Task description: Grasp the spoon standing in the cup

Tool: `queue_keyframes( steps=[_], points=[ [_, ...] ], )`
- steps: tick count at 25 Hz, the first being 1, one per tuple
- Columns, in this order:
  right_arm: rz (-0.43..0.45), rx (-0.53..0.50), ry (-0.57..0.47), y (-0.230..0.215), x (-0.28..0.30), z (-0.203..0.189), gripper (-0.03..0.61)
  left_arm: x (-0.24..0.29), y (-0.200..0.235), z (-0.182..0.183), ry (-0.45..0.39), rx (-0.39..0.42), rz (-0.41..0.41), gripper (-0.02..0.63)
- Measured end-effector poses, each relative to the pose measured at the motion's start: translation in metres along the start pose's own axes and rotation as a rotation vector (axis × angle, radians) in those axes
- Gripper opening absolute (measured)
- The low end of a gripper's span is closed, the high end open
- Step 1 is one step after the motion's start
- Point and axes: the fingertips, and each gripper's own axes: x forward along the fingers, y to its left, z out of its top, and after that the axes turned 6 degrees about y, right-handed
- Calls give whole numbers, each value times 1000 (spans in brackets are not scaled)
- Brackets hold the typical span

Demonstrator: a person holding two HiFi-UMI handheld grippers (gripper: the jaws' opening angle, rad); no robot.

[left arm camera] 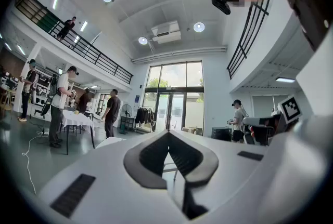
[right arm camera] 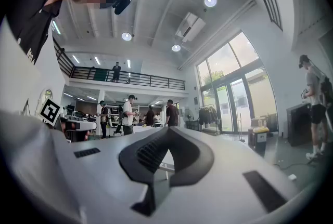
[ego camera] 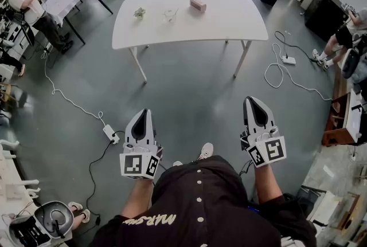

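White desk [ego camera: 229, 22] stands well ahead across the grey floor [ego camera: 189, 88]. It carries a clear cup [ego camera: 169, 15] on its left half, about midway between the far and near edges. The spoon [ego camera: 174, 11] in the cup shows only as a thin line. A small plant [ego camera: 139, 12] sits nearer the left edge and a pink box [ego camera: 198, 5] toward the far edge. Both claws hang low by the person [ego camera: 200, 206], well apart from the desk. The left claw [ego camera: 144, 113] is pressed together with nothing in it, and the right claw [ego camera: 250, 101] is the same.

Jaws together, left gripper [ego camera: 143, 112], right gripper [ego camera: 251, 100], empty
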Motion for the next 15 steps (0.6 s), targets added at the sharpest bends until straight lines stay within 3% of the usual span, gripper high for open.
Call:
queue_keyframes(
  steps=[15],
  points=[
    [16,35,-18,4,-5,0,2,-2,-1,-3,4,-2,-5,11]
  ],
)
